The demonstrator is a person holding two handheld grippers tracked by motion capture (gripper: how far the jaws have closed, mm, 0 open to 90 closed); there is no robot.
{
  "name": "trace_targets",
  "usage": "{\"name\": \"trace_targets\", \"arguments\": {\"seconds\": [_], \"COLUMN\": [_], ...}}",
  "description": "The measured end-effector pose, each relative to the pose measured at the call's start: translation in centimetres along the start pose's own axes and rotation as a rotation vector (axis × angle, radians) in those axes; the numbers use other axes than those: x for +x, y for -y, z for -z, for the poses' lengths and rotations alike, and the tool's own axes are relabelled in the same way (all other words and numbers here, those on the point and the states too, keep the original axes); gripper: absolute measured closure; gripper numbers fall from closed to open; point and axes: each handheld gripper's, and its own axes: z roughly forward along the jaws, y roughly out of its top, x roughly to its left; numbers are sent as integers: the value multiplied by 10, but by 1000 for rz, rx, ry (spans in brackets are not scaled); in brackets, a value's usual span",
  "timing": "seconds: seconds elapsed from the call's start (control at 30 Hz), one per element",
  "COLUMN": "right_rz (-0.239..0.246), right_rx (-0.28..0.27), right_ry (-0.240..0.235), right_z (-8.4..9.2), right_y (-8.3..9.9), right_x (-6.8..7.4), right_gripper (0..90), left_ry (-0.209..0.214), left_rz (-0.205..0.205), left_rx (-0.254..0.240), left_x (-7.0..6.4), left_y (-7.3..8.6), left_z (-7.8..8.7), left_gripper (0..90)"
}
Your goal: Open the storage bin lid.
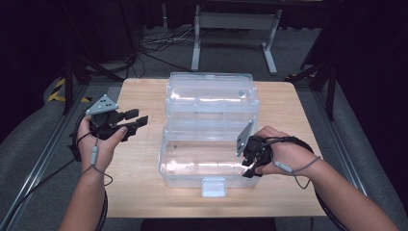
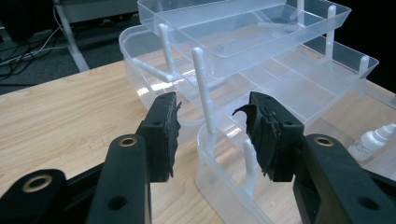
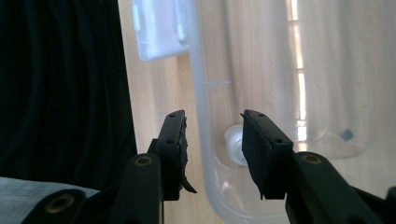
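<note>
Wooden bench (image 1: 139, 159), both claws released: right claw (image 1: 249, 166) straddling the clear box (image 1: 192, 163) wall could tip it when clenching, left claw (image 1: 137, 120) idle.

Tiered box (image 1: 210, 130) sits mid-table (image 1: 139, 192), trays stepped rearward; small bottle (image 2: 372, 141), apparently, lies in its base compartment.

A lab-like recording space: black curtains (image 1: 43, 38), floor cables (image 1: 159, 43), metal frame legs (image 1: 196, 43).
</note>
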Motion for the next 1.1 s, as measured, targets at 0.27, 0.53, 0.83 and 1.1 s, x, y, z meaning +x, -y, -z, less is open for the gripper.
{"name": "trace_targets", "arguments": {"seconds": [0.27,0.53,0.83,1.1], "right_rz": [14,14,36,25], "right_rx": [64,83,78,72], "right_ry": [-9,11,45,56], "right_z": [-34,-56,-60,-60], "right_y": [-3,-1,-1,0], "right_x": [3,1,6,8], "right_gripper": [647,764,828,828], "left_ry": [27,65,51,49], "left_rz": [0,-17,-44,-11], "left_rx": [-5,-18,-20,-22], "left_x": [2,7,10,9], "left_y": [0,-3,-10,-23], "left_z": [-1,-5,-12,-22], "left_gripper": [534,508,488,466]}}
